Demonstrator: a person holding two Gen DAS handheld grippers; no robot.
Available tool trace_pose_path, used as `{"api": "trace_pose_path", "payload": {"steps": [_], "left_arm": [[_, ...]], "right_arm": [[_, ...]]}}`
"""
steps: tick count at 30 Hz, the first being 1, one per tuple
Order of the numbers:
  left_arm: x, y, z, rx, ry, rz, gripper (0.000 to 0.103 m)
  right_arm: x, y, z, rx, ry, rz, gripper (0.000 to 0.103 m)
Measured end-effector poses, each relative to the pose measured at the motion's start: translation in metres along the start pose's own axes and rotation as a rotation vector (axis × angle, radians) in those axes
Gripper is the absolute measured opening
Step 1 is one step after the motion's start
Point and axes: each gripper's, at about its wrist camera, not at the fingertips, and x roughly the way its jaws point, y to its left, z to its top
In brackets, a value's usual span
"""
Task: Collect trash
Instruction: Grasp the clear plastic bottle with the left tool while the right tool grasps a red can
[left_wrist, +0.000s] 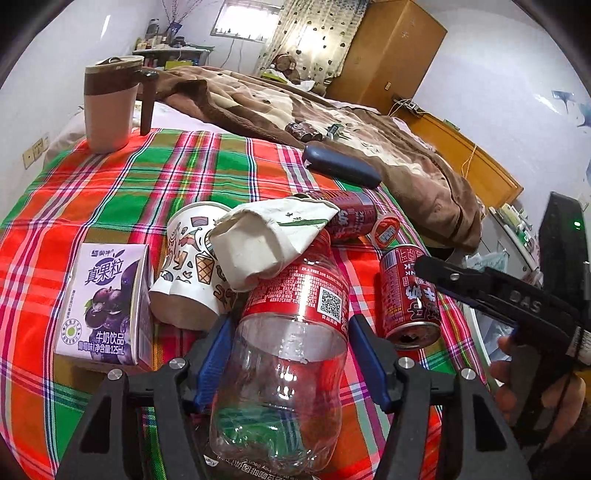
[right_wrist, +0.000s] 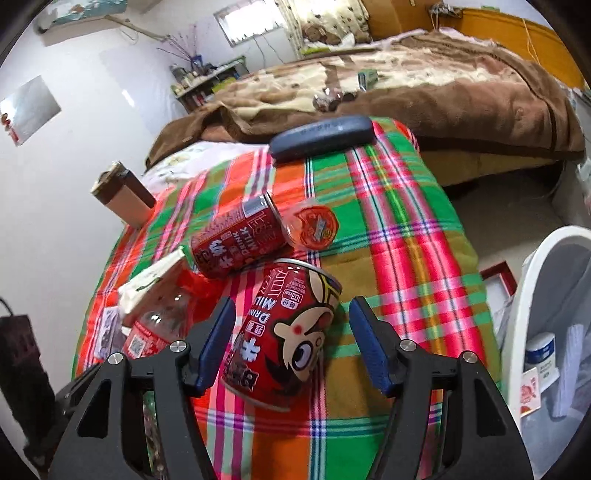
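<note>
Bottle: The clear plastic bottle (left_wrist: 291, 354) lies near you on the plaid surface (left_wrist: 122, 192); light, slippery, crushable. Grip its labelled waist.
Can: The red milk can (right_wrist: 284, 336) lies centre; stiff, rolls. Take its sides.
Left tool (left_wrist: 291, 354): spread, straddling the bottle.
Right tool (right_wrist: 291, 343): spread around the can.

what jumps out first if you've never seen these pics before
A heap of trash on a loud plaid cloth: a clear plastic bottle lies between the left gripper fingers, beside a purple milk carton. The open right gripper straddles a red can, with a white bin at right.
</note>
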Motion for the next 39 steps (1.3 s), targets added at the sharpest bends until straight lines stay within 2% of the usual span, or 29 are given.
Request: {"api": "trace_pose_path", "payload": {"steps": [4,11,18,19,21,25,39], "left_arm": [[0.001,-0.002,0.000,0.007,-0.006,0.008,0.064],[0.002,-0.003,-0.001,0.010,-0.002,0.006,0.064],[0.010,-0.006,0.001,0.016,0.021,0.018,0.064],[0.012,-0.007,0.001,0.016,0.026,0.025,0.064],[0.016,-0.008,0.003,0.021,0.035,0.043,0.064],[0.021,-0.010,0.004,0.024,0.052,0.047,0.064],[0.005,-0.023,-0.002,0.040,0.017,0.031,0.063]], "right_arm": [[0.012,0.004,0.000,-0.011,0.028,-0.042,0.066],[0.025,0.004,-0.002,-0.015,0.083,-0.061,0.066],[0.019,-0.003,-0.006,-0.016,0.065,-0.058,0.066],[0.018,-0.004,-0.007,-0.018,0.062,-0.058,0.064],[0.017,-0.005,-0.008,-0.029,0.061,-0.056,0.054],[0.015,-0.004,-0.010,-0.069,0.044,-0.093,0.054],[0.000,-0.015,-0.017,-0.051,0.021,-0.067,0.054]]}}
